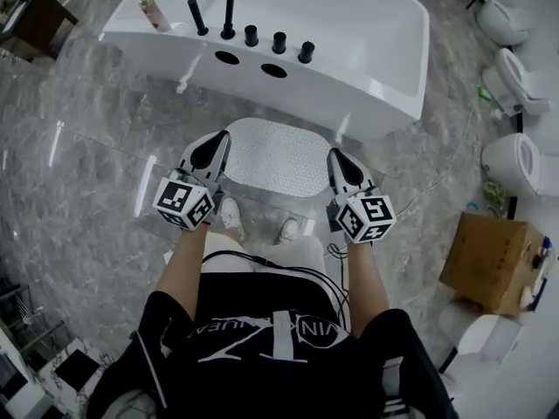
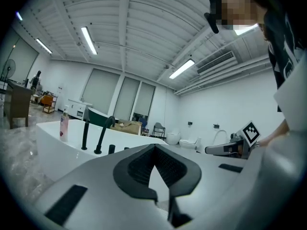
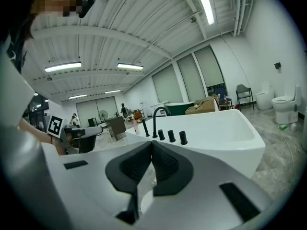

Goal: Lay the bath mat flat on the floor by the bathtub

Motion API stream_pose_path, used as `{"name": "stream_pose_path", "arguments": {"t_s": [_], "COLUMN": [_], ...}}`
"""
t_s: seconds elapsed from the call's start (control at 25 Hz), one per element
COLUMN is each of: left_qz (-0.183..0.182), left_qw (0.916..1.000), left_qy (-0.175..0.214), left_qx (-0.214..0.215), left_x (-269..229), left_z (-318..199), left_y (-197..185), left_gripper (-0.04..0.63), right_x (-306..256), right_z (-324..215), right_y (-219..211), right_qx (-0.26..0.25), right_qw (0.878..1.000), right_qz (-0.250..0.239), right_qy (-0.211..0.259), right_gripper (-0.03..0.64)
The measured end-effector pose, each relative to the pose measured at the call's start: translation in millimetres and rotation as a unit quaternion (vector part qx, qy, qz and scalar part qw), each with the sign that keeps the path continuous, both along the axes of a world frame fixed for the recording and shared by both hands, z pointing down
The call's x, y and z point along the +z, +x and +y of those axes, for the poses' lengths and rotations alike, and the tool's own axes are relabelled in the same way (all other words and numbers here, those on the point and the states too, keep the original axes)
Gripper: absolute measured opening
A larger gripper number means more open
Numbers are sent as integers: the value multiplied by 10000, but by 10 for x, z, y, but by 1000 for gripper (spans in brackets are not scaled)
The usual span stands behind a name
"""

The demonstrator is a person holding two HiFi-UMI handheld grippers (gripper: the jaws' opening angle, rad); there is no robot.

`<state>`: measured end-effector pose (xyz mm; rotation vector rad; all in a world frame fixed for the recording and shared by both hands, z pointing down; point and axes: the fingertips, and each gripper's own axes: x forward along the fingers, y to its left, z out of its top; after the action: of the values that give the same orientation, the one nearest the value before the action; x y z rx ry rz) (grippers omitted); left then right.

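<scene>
The white, bumpy bath mat (image 1: 278, 157) lies spread flat on the grey marble floor, right in front of the white bathtub (image 1: 349, 33). My left gripper (image 1: 218, 143) hangs above the mat's left edge and my right gripper (image 1: 335, 158) above its right edge. Both are shut, pads tip to tip, with nothing between them. In the left gripper view the left gripper (image 2: 154, 147) points level at the bathtub (image 2: 57, 140). The right gripper (image 3: 151, 143), in its own view, faces the bathtub (image 3: 225, 133) too. The mat hardly shows in either gripper view.
Black taps (image 1: 229, 11) and a bottle (image 1: 154, 13) stand on the tub's near rim. Toilets (image 1: 517, 81) line the right side, with a cardboard box (image 1: 493, 260) below them. The person's shoes (image 1: 231, 219) stand just behind the mat. A thin cable (image 1: 437, 182) crosses the floor.
</scene>
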<state>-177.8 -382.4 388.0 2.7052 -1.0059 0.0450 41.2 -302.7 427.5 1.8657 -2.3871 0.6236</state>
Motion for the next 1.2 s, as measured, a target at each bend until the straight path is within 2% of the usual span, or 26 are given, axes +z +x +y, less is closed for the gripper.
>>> {"name": "stream_pose_path", "arguments": {"t_s": [0.16, 0.36, 0.64, 0.88, 1.2], "left_qz": [64, 238, 161, 135, 61], "left_qw": [9997, 9991, 9983, 9982, 9968], "left_qy": [191, 214, 518, 458, 653], "left_qx": [-113, -276, -229, -352, -463], "left_x": [-355, -685, -1171, -1290, -1419], "left_z": [5, 68, 137, 125, -27], "left_y": [-132, -194, -281, -478, -494], "left_gripper": [14, 14, 14, 14, 14], "right_x": [-343, -737, -1211, -1406, -1485], "right_z": [7, 88, 35, 0, -44], "right_y": [-94, -152, -285, -273, -64], "right_qx": [-80, -255, -505, -511, -347], "right_qw": [9999, 9989, 9968, 9963, 9964], "right_qz": [-4, -4, 98, 67, 77], "right_qy": [124, 386, 615, 695, 776], "right_gripper": [25, 25, 25, 25, 25]}}
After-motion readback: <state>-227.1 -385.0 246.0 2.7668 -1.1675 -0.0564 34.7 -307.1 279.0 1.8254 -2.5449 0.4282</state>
